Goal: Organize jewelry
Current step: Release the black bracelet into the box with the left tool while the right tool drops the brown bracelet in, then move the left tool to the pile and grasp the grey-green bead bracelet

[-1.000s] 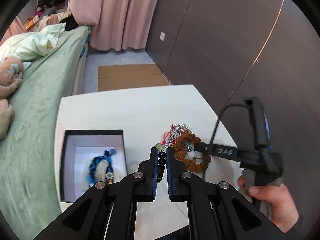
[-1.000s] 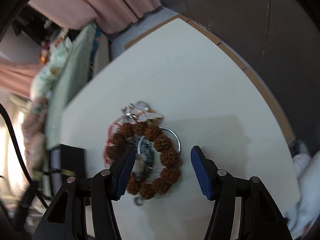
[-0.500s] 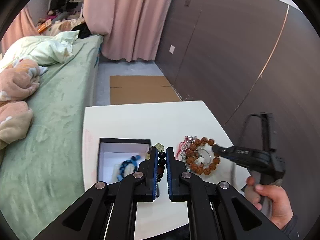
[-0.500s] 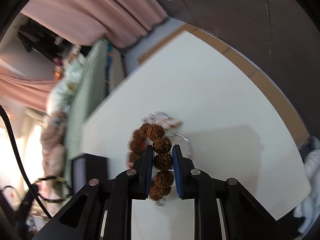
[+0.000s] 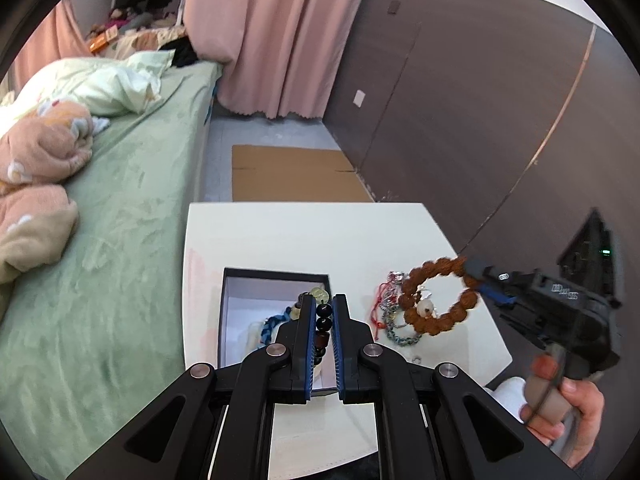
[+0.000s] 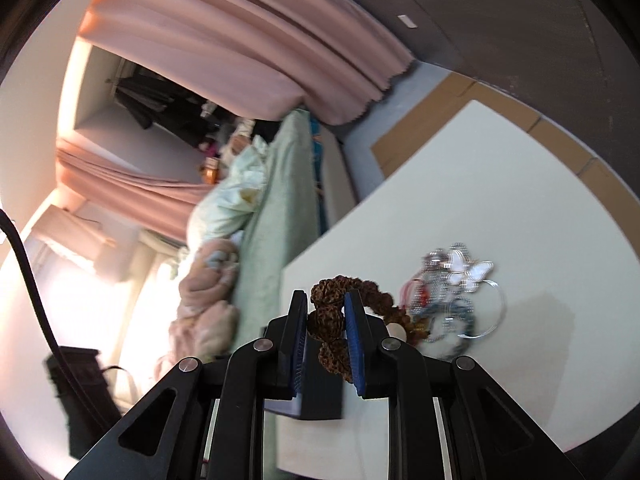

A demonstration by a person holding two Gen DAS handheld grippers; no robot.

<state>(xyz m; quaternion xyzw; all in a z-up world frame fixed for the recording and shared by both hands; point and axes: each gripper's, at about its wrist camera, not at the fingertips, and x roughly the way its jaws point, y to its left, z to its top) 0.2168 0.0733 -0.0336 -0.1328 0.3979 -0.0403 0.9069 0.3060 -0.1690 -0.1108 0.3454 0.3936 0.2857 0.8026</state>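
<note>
My left gripper [image 5: 323,304] is shut on a dark bead bracelet [image 5: 323,318] and holds it over the open black jewelry box [image 5: 240,304], where a blue braided bracelet [image 5: 272,325] lies. My right gripper [image 6: 326,300] is shut on a brown seed-bead bracelet [image 6: 329,320], lifted off the white table [image 5: 304,236]. In the left wrist view that brown bracelet [image 5: 438,300] hangs as a ring from the right gripper [image 5: 474,272]. A small heap of jewelry [image 6: 456,292] with a butterfly pendant, a thin ring and red cord stays on the table.
A green bed [image 5: 120,240] with pillows runs along the table's left side. Pink curtains [image 5: 276,36] and a dark panelled wall [image 5: 460,100] stand behind. A flat cardboard sheet [image 5: 292,176] lies on the floor past the table's far edge. A hand [image 5: 576,404] holds the right gripper's handle.
The right gripper closed on the brown seed-bead bracelet and lifted it off the heap, tilting upward. The left gripper drew back and shifted over the box with the dark bracelet still held.
</note>
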